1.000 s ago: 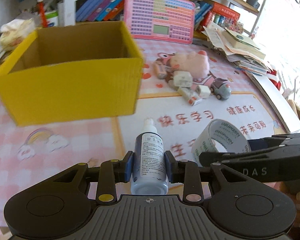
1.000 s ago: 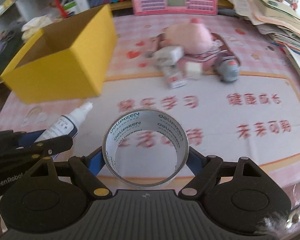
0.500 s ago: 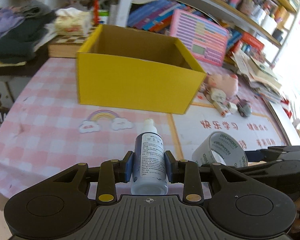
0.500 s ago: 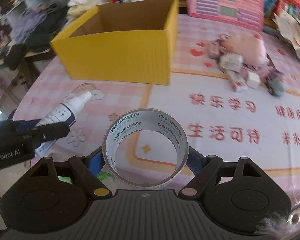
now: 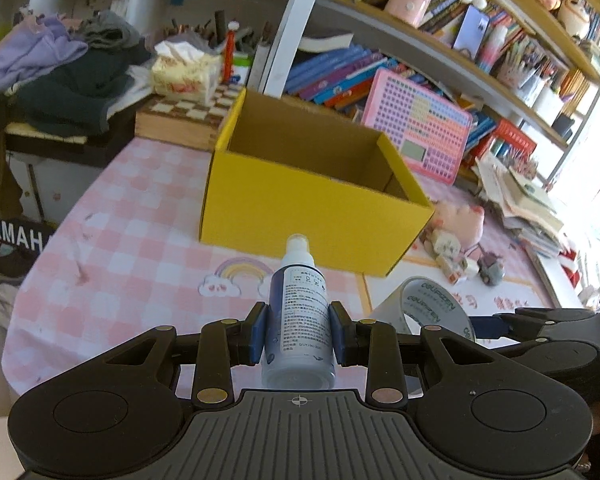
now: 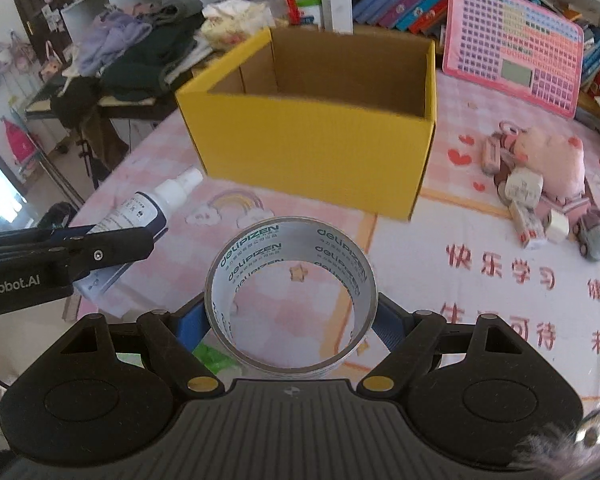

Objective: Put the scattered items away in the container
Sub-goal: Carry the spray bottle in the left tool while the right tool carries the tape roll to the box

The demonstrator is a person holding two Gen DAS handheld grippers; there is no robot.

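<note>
A blue spray bottle (image 5: 298, 320) is clamped by the left gripper (image 5: 299, 334), its long axis pointed nozzle-first at the yellow cardboard box (image 5: 300, 208), which lies directly ahead and open-topped. A roll of clear packing tape (image 6: 291, 296) is held across its rim by the right gripper (image 6: 290, 322); the box stands ahead, slightly right. Neither is judged clearly nearer. Smooth plastic is met by corrugated walls. A plush toy (image 6: 548, 160) and small blocks (image 6: 524, 200) lie scattered right of the box.

You're looking at a matt corrugated-cardboard box (image 6: 316, 140), a glossy plastic spray bottle (image 5: 299, 320), a shiny smooth tape roll (image 6: 292, 300) and a fuzzy plush toy (image 6: 548, 158).
</note>
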